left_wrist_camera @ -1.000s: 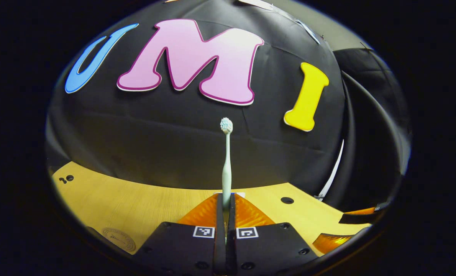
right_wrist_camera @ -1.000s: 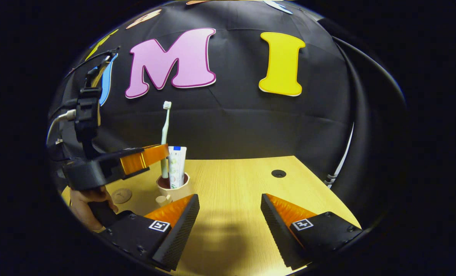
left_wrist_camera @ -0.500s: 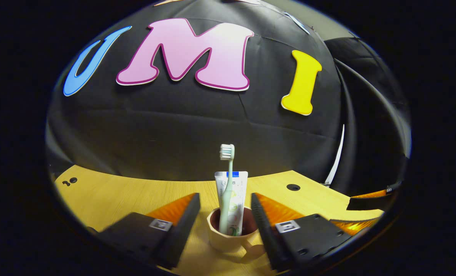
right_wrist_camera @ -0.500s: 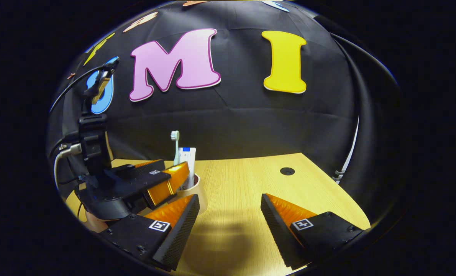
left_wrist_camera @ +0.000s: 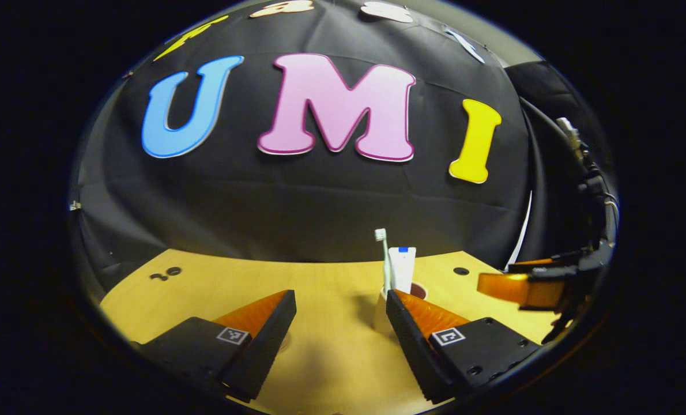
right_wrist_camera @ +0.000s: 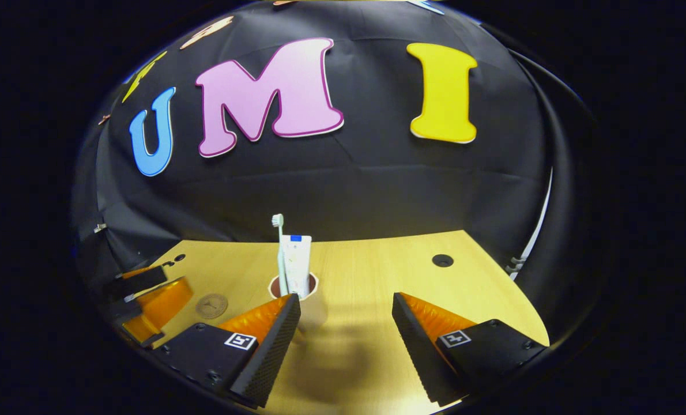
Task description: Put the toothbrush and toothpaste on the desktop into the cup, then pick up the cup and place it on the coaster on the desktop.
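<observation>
A beige cup (right_wrist_camera: 315, 304) stands upright on the wooden desktop (right_wrist_camera: 377, 276), with the pale green toothbrush (right_wrist_camera: 279, 253) and the white toothpaste tube (right_wrist_camera: 297, 262) standing in it. My right gripper (right_wrist_camera: 346, 305) is open just in front of the cup; its left finger covers part of the cup. A round coaster (right_wrist_camera: 211, 305) lies left of the cup. My left gripper (left_wrist_camera: 340, 302) is open and holds nothing. In its view the cup (left_wrist_camera: 379, 311), toothbrush (left_wrist_camera: 384, 259) and toothpaste (left_wrist_camera: 403, 266) sit just behind its right finger. It appears low at the left as the left gripper (right_wrist_camera: 147, 300) in the right gripper view.
The desktop has a round hole (right_wrist_camera: 442, 260) at the back right and small holes (left_wrist_camera: 167, 274) at the back left. The black cloth wall closes the back. A white cable (right_wrist_camera: 536, 230) runs down the right side. The right gripper (left_wrist_camera: 527, 285) shows at the right.
My left gripper let go of the toothbrush, which dropped into the cup beside the toothpaste. That gripper opened and drew back to the left, away from the cup. My right gripper stayed open.
</observation>
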Tool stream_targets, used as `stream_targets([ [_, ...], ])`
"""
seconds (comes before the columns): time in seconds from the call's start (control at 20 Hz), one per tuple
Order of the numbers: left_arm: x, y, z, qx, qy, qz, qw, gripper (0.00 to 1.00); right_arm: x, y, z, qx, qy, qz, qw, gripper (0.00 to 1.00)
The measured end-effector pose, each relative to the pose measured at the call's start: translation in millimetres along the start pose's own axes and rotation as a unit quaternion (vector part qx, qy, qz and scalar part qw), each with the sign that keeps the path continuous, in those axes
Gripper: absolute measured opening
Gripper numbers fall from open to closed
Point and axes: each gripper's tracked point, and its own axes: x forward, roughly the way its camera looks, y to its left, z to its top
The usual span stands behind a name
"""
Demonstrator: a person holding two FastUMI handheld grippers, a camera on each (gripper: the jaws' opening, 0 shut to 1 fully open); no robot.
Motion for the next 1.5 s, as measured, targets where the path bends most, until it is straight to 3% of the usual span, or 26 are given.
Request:
stream_targets([
  [0.15,-52,17,-35,0.026,0.051,0.016,0.998,0.97,19,19,-10,0.030,0.054,0.012,0.998,0.98],
  [0.45,-130,17,-50,-0.045,0.091,0.025,0.994,0.98,39,46,-13,-0.009,0.112,0.017,0.994,0.98],
  [0.7,-162,21,-31,-0.049,0.077,0.024,0.996,0.97,33,69,37,-0.056,0.101,0.016,0.993,0.98],
  [0.9,-183,28,-8,-0.074,0.059,0.019,0.995,0.97,28,86,100,-0.096,0.075,0.019,0.992,0.97],
  [1.0,-191,34,-2,-0.080,0.052,0.022,0.995,0.97,29,93,113,-0.103,0.091,0.021,0.990,0.97],
  [1.15,-197,44,-2,-0.083,0.050,0.031,0.995,0.97,41,96,104,-0.114,0.140,0.022,0.983,0.98],
  [1.35,-207,63,-13,-0.094,0.059,0.060,0.992,0.97,50,88,58,-0.140,0.225,0.024,0.964,0.97],
  [1.5,-217,78,-24,-0.108,0.069,0.090,0.988,0.97,59,85,27,-0.121,0.278,0.020,0.953,0.98],
])
